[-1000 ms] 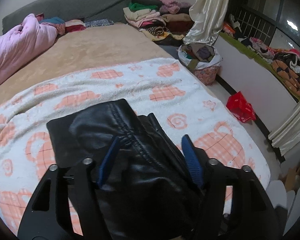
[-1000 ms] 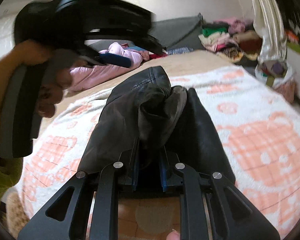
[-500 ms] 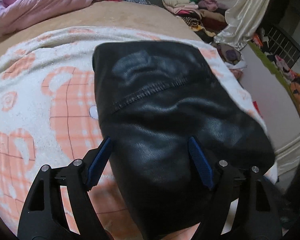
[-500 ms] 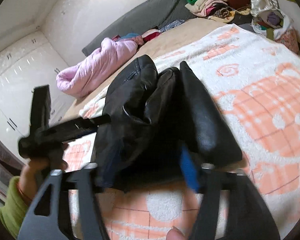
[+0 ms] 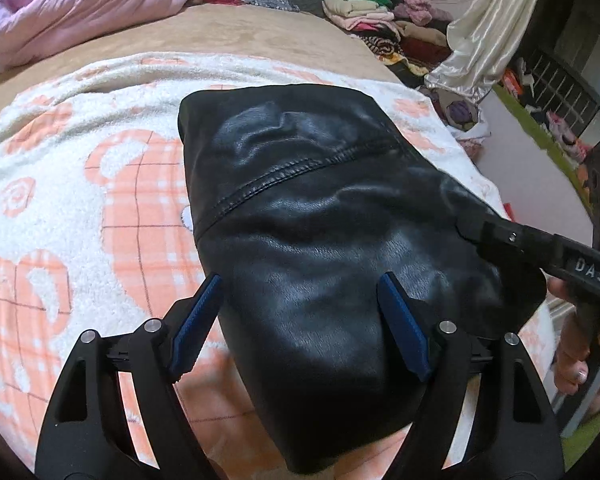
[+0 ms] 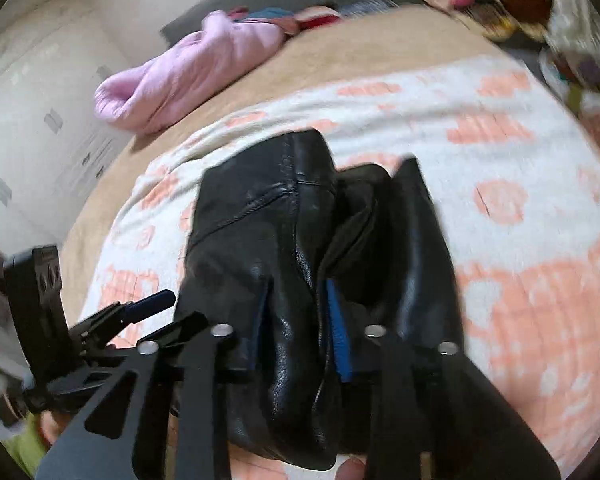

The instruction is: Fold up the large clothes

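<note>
A folded black leather garment point(image 5: 324, 248) lies on the white and orange blanket point(image 5: 80, 184) on the bed. My left gripper point(image 5: 300, 304) is open and hovers over its near end, blue pads on either side, not touching. My right gripper point(image 6: 300, 312) has its jaws around a thick fold of the same garment point(image 6: 268, 232) at its side edge, pads close against the leather. It also shows in the left wrist view point(image 5: 540, 248), reaching onto the garment's right edge. The left gripper shows in the right wrist view point(image 6: 132, 312) at lower left.
A pink quilt point(image 5: 80, 12) lies at the head of the bed. Stacks of folded clothes point(image 5: 372, 12) sit at the far right corner. A curtain point(image 5: 484, 28), a bag of clothes point(image 5: 460, 112) and the floor are right of the bed edge.
My left gripper has let go and now hovers open over the flattened garment. My right gripper opened half a second ago and has closed again on a fold at the garment's side.
</note>
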The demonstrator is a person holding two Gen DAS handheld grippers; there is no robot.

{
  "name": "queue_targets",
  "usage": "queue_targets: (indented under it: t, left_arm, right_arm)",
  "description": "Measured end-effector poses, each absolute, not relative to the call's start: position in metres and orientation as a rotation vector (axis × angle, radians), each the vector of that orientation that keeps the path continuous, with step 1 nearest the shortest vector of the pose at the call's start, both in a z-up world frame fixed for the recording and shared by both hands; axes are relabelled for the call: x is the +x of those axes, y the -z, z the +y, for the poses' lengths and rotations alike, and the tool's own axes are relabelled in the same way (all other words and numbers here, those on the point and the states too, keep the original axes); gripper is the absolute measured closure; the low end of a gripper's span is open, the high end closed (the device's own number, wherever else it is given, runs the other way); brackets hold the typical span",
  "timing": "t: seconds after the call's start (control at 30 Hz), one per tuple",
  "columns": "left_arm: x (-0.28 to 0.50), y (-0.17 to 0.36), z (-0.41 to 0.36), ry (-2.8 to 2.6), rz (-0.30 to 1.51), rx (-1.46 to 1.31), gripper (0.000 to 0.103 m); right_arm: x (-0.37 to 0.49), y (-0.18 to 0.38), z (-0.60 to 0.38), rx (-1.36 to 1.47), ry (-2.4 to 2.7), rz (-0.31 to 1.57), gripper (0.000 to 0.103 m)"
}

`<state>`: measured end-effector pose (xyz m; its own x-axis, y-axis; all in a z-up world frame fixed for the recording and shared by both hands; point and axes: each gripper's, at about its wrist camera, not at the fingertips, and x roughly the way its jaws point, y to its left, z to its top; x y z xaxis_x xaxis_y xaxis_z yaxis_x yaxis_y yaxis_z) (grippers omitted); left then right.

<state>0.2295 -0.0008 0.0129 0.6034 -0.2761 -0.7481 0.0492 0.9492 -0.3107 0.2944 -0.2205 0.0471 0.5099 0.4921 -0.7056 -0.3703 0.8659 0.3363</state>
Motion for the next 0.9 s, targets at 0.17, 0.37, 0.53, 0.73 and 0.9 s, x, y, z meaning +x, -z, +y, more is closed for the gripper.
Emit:
queue_targets:
  t: [0.17, 0.37, 0.53, 0.73, 0.9]
  left_arm:
    - [0.221, -0.030, 0.015, 0.215, 0.858, -0.350, 0.029]
    - [0.229, -0.012, -0.001, 0.264, 0.924, -0.377, 0.024]
    - [0.232, 0.013, -0.018, 0.289, 0.973, -0.384, 0.016]
    - [0.232, 0.018, -0.028, 0.280, 0.981, -0.360, 0.013]
    - [0.231, 0.015, -0.029, 0.271, 0.977, -0.341, 0.011]
  right_arm:
    - [0.269, -0.098, -0.236, 0.126, -0.597, 0.697, 0.081]
    - [0.275, -0.050, -0.292, 0.245, -0.534, 0.745, 0.081]
    - [0.276, 0.008, -0.323, 0.348, -0.492, 0.796, 0.080]
    - [0.277, 0.021, -0.326, 0.364, -0.450, 0.800, 0.072]
    - [0.271, 0.018, -0.325, 0.375, -0.420, 0.799, 0.056]
